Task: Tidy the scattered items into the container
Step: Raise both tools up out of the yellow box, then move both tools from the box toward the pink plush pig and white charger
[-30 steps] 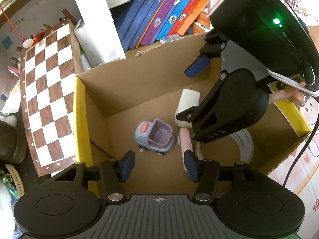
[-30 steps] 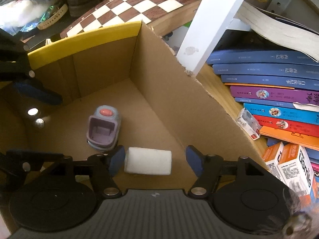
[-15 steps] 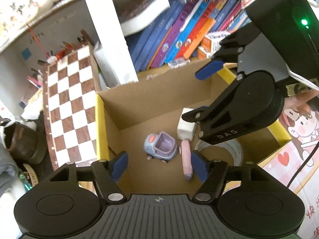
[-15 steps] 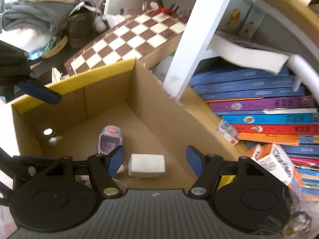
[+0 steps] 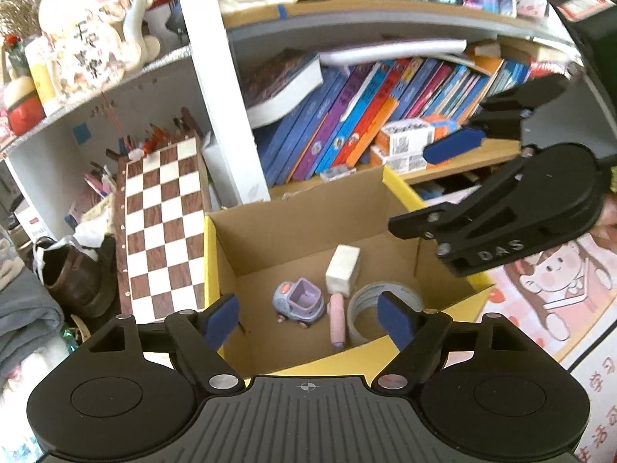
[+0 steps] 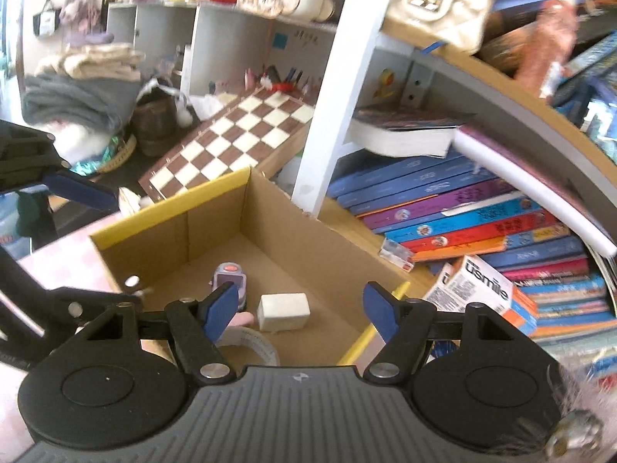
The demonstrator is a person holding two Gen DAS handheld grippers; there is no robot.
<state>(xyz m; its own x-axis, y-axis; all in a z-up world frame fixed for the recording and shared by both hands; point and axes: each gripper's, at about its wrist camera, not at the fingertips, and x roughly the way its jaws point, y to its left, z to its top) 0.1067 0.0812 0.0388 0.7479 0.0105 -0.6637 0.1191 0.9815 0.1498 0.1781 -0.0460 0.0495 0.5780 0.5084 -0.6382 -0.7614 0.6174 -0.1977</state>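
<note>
Sitting on the floor of the open brown cardboard box with yellow-edged flaps [image 5: 308, 227] are four things: a white rectangular foam block [image 5: 342, 270], a small lilac and grey toy car [image 5: 299, 301], a pink cylindrical stick [image 5: 336, 320] and a grey roll of tape [image 5: 381, 305]. The block stands near the far wall, the stick lies just below it with the car to its left and the tape roll to its right. Both grippers hang above the box with nothing between their blue pads: the left gripper [image 5: 308, 314] has its jaws spreading wider, and the right gripper [image 6: 299, 308] is also opening, empty. A brown and white chessboard [image 5: 164, 231] leans beside the box, and a row of colourful books [image 6: 482, 223] slumps on the wooden shelf behind it.
</note>
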